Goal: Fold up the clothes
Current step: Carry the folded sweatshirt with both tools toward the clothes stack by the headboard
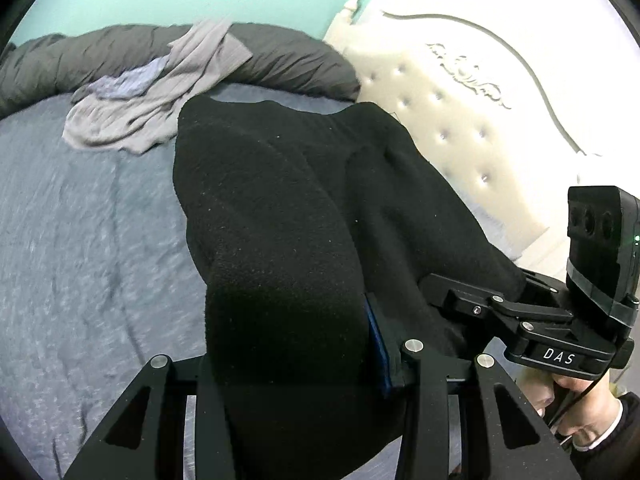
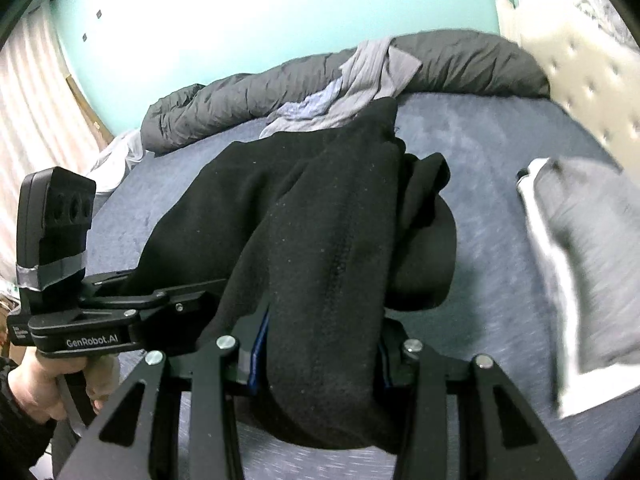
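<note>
A black fleece [image 1: 280, 208] hangs bunched between two hand-held tools above a blue bed [image 1: 80, 220]. The left tool [image 1: 304, 360] is clamped on one thick fold, the right tool [image 2: 316, 364] on another. The fleece looks soft, thick and limp; it will likely sag and crumple, so hems or shoulder seams seem the best places to hold. More clothes [image 1: 152, 96] lie heaped by the far duvet [image 1: 280, 56]. No containers show.

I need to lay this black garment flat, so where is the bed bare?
Bare sheet lies between the black garment, the folded grey piece and the headboard. It is crowded by the rolled duvet, where grey clothes are heaped.
</note>
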A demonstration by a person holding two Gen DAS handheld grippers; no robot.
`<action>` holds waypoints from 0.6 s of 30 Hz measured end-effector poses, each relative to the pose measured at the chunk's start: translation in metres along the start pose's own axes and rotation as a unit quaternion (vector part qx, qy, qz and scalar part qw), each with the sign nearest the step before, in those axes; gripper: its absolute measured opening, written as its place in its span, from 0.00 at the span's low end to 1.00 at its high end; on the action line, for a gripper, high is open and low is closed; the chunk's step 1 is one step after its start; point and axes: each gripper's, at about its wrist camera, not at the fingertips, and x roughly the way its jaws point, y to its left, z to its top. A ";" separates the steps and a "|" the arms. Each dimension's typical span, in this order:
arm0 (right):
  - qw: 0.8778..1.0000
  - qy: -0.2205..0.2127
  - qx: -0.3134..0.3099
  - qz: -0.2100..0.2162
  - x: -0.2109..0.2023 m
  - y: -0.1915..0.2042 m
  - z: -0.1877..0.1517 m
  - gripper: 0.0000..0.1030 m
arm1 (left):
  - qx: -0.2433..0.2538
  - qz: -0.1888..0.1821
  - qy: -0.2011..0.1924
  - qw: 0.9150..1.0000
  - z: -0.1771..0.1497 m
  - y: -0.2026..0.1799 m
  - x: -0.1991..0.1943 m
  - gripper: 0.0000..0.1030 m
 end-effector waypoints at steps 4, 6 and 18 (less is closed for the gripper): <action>1.000 -0.006 -0.022 -0.008 -0.026 -0.023 0.020 0.40 | 0.007 -0.009 -0.009 1.000 0.025 -0.039 0.009 0.42; 1.000 -0.008 -0.023 -0.012 -0.040 -0.042 0.032 0.40 | 0.011 -0.014 -0.016 1.000 0.039 -0.062 0.016 0.42; 0.996 -0.014 -0.052 -0.069 -0.128 -0.166 0.080 0.41 | 0.040 -0.078 -0.002 0.996 0.094 -0.191 0.099 0.42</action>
